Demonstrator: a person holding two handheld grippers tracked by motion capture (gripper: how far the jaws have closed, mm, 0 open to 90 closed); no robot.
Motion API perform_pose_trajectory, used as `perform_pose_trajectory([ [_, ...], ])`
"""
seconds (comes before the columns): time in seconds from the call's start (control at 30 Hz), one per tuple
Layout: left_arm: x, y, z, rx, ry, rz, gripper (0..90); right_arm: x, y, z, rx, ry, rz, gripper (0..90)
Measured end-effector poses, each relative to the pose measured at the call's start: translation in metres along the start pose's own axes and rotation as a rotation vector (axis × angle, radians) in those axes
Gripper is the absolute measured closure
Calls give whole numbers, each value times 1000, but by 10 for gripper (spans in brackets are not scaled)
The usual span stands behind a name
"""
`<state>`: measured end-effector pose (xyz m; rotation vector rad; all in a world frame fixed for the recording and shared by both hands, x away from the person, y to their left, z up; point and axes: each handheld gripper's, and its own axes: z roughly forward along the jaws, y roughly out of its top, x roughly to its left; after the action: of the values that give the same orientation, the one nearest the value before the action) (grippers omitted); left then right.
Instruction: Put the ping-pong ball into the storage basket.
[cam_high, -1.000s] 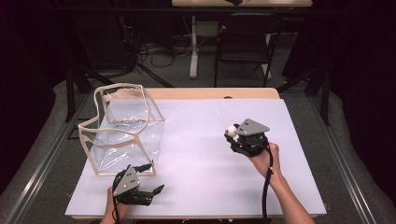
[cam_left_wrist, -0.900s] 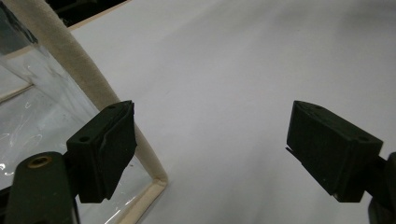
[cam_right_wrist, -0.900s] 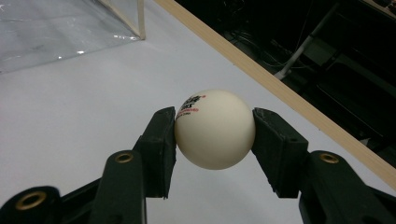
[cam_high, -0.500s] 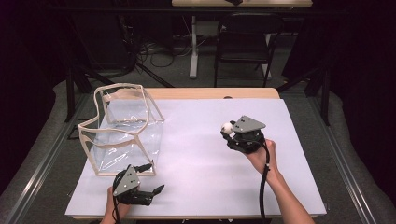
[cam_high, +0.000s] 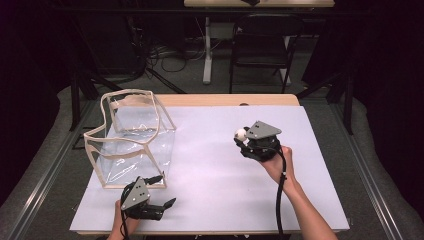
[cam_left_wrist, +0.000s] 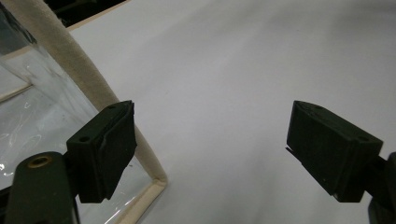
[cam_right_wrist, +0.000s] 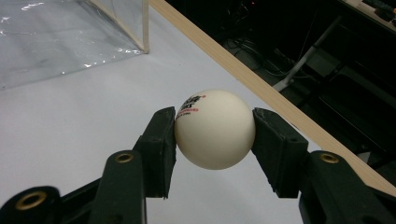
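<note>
A white ping-pong ball (cam_right_wrist: 215, 129) with small printed lettering sits between the two pads of my right gripper (cam_right_wrist: 215, 140), which is shut on it above the white table. From above, the ball (cam_high: 241, 134) pokes out at the left of that gripper (cam_high: 243, 138), right of the table's middle. A clear plastic bag with cream trim (cam_high: 132, 140) stands open at the left. My left gripper (cam_high: 167, 205) rests near the front edge just below the bag, jaws wide open and empty. In the left gripper view the bag's trimmed corner (cam_left_wrist: 156, 179) lies beside the left pad (cam_left_wrist: 109, 144).
The white table cover (cam_high: 210, 175) ends at a wooden back edge (cam_high: 225, 100). Beyond it stand a dark chair (cam_high: 260, 45) and table legs with cables on the floor. A black cable (cam_high: 280, 200) trails along the right forearm.
The right gripper has drifted slightly left and toward the far edge with the ball still in it. The left gripper has stayed where it was.
</note>
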<state>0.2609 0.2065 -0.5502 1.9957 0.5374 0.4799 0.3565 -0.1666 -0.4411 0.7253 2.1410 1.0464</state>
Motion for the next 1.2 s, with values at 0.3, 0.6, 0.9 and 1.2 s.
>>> perform_pose_trajectory([
  [0.3, 0, 0, 0, 1, -1, 2, 162, 0, 4, 5, -1, 9, -3, 506],
  [0.6, 0, 0, 0, 3, -1, 0, 162, 0, 7, 8, -3, 17, 0, 506],
  [0.9, 0, 0, 0, 2, -1, 0, 162, -1, 11, 12, -5, 26, -3, 506],
  [1.2, 0, 0, 0, 1, -2, 0, 162, 1, 15, 15, -7, 34, -6, 506],
])
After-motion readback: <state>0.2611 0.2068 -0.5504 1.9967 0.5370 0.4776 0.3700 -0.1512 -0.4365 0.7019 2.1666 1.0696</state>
